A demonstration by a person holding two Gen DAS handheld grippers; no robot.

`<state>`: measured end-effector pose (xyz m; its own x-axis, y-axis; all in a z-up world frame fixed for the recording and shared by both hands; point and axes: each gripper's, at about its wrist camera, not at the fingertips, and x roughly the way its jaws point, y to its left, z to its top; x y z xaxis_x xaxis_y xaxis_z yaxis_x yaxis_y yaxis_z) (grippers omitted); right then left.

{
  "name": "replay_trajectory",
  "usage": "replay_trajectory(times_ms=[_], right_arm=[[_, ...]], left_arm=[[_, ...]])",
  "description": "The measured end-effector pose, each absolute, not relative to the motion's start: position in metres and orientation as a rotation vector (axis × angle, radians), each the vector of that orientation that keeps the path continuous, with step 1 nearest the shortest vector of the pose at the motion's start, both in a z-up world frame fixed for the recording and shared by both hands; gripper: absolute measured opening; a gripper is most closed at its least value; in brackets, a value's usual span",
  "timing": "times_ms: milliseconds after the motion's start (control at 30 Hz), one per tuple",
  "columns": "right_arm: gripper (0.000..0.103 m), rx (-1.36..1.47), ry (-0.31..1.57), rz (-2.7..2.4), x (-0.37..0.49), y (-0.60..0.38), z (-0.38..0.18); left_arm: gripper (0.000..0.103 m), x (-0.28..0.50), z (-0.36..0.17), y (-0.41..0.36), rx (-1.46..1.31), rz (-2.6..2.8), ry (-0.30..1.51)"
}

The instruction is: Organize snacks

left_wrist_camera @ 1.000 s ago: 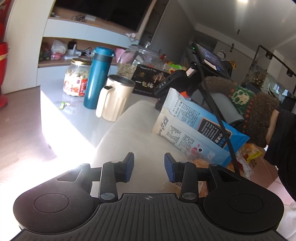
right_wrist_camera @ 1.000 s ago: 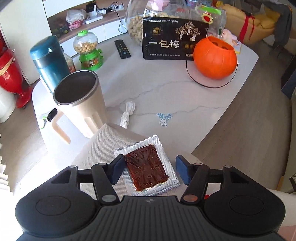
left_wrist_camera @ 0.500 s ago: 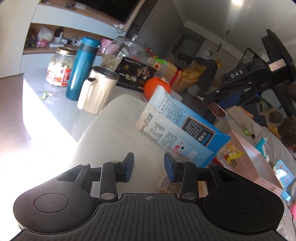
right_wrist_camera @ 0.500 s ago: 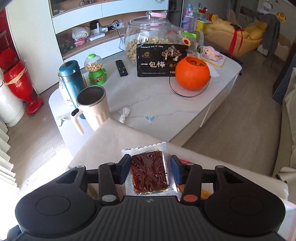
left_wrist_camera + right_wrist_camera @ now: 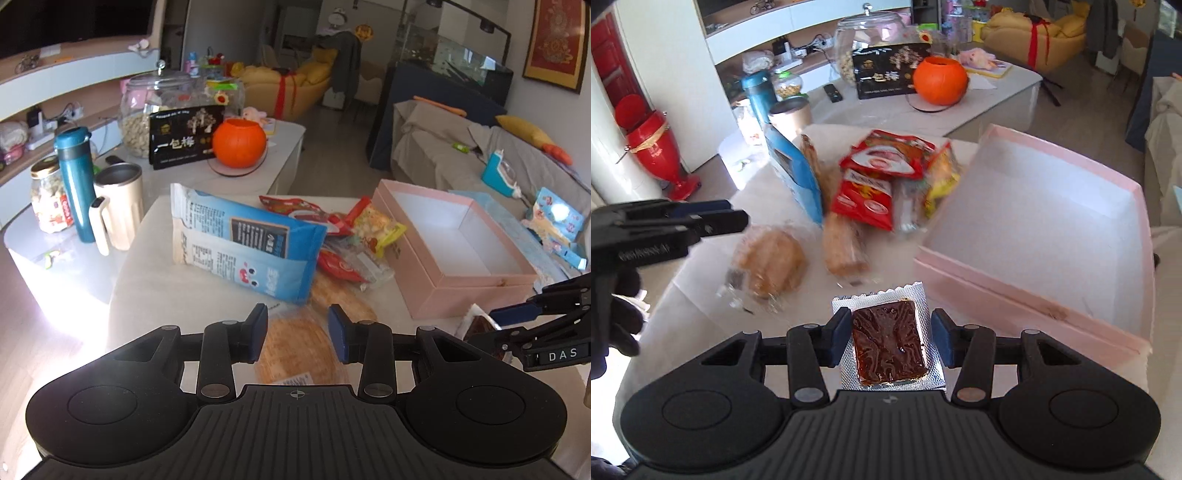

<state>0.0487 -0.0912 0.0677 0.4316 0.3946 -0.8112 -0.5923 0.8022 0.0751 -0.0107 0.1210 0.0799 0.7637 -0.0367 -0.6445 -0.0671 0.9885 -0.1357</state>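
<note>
The right gripper [image 5: 889,341] grips a silver foil packet [image 5: 891,341] with a dark brown slab showing through its clear front; both blue pads press on the packet's edges, and it hangs in the air just short of the near wall of the open pink box [image 5: 1027,291]. The box itself holds nothing that shows — only a white lining. The left gripper [image 5: 297,334] hovers with its jaws parted and nothing between them, above a round golden cake in clear wrap [image 5: 299,350] lying on the pale table [image 5: 155,280]. Beyond it the snacks sit in a heap beside the box: a large blue bag [image 5: 247,243], red packets [image 5: 871,184], a yellow pack [image 5: 376,225] and a long wrapped biscuit roll [image 5: 844,243]. In the right wrist view the heap is blurred.
</note>
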Motion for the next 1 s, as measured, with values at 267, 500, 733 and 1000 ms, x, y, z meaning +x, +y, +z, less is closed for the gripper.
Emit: replay_trajectory(times_ms=[267, 500, 733, 1000], right_arm=[[0.064, -0.256, 0.846, 0.488, 0.029, -0.135, 0.023], [0.091, -0.195, 0.823, 0.477, 0.019, -0.150, -0.002], [0.103, -0.185, 0.757, 0.462, 0.010, -0.145, -0.011], [0.103, -0.181, 0.751, 0.461, 0.010, -0.143, -0.012]], left_arm=[[0.045, -0.014, 0.044, 0.072, 0.229, 0.083, 0.730], [0.043, -0.019, 0.057, 0.139, -0.138, 0.128, 0.737], [0.043, 0.009, 0.057, 0.116, 0.018, 0.037, 0.768], [0.071, 0.027, 0.048, 0.087, 0.156, -0.078, 0.782]])
